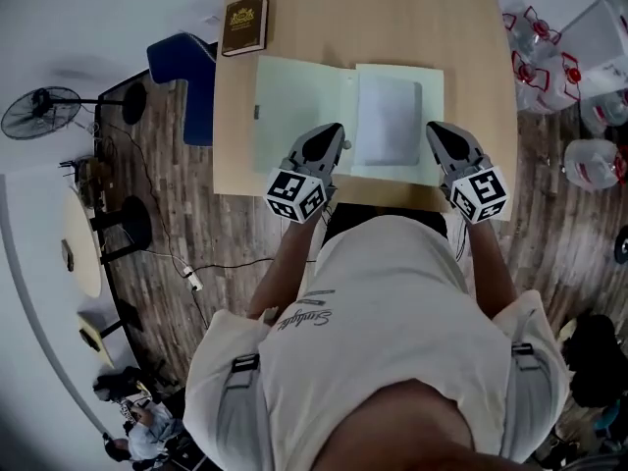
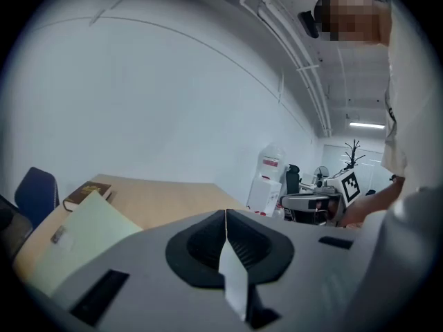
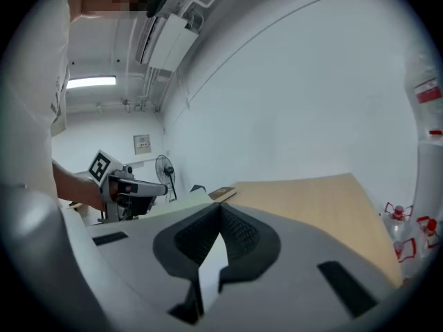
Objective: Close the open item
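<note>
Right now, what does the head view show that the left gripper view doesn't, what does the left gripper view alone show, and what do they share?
Only the head view: the white sheet lying in the right half of the open green folder, and the wood floor.

Only the left gripper view: the left gripper seen along its jaws, which are pressed together with nothing between them, and a ceiling light.

Both: the table, the brown book, the blue chair, part of the folder, and the right gripper.

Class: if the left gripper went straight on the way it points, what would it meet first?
Probably the open folder, near its fold; the left gripper may pass above it, height unclear.
</note>
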Available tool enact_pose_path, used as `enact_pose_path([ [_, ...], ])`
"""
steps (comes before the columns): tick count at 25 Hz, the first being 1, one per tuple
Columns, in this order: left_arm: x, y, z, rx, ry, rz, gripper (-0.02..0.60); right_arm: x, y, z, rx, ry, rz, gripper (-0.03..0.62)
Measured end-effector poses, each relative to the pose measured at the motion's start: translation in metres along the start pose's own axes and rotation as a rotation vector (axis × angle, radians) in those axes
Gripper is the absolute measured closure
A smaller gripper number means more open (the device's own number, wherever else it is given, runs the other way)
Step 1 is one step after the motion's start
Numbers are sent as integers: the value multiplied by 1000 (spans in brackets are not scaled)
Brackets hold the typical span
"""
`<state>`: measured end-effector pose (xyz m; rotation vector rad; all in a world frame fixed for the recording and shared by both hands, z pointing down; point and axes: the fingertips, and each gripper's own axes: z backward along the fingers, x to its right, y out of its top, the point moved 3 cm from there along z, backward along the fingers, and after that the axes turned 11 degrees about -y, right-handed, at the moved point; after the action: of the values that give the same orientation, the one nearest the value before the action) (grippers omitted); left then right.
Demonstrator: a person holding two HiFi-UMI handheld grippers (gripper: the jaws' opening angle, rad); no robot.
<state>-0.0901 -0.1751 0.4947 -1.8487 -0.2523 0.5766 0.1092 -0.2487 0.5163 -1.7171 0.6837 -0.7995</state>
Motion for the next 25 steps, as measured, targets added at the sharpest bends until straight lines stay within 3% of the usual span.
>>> enact_pose_path([
  [6,-27,-17,52,10,130,35,566,-30,-4,-18,-39,45,-15,599],
  [12,-74,-11,92,44,210,56,566,-57,2,-30,-72,50,-1,599],
  [20,-154,-30,162,9,323,80,566,-83,-4,-41,-88,-5,0,599],
  [25,-199,-59,187,-27,355,100,566,-107,-12,-40,-127,0,105,599],
])
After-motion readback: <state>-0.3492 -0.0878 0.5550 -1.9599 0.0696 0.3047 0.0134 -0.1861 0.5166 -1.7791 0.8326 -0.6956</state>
